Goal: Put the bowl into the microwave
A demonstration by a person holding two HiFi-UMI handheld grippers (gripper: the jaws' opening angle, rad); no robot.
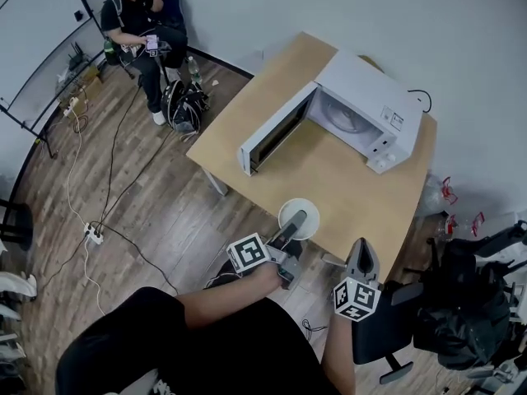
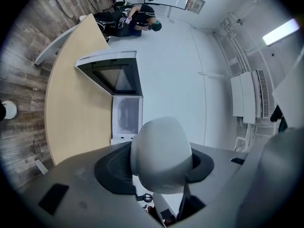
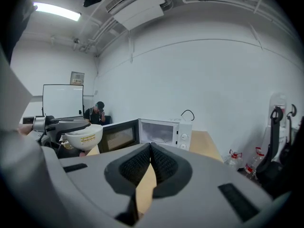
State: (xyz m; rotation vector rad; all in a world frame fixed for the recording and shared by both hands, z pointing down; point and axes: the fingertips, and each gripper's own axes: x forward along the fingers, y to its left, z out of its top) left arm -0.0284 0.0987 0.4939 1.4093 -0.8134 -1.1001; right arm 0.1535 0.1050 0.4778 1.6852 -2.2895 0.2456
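The smooth, round white bowl [image 2: 161, 151] hung clamped at its rim between the left gripper's [image 1: 295, 223] ribbed black pads [image 2: 114, 167], over the wooden table's [image 1: 346, 188] near edge (boxy white microwave [image 1: 366, 97] open). The right gripper's [image 3: 151, 148] jaws met, empty.

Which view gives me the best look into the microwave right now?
The head view: the microwave sits whole, door open, cavity visible from above. The right gripper view shows it small, looking level into the cavity. The left gripper view shows it sideways, one end behind the bowl.
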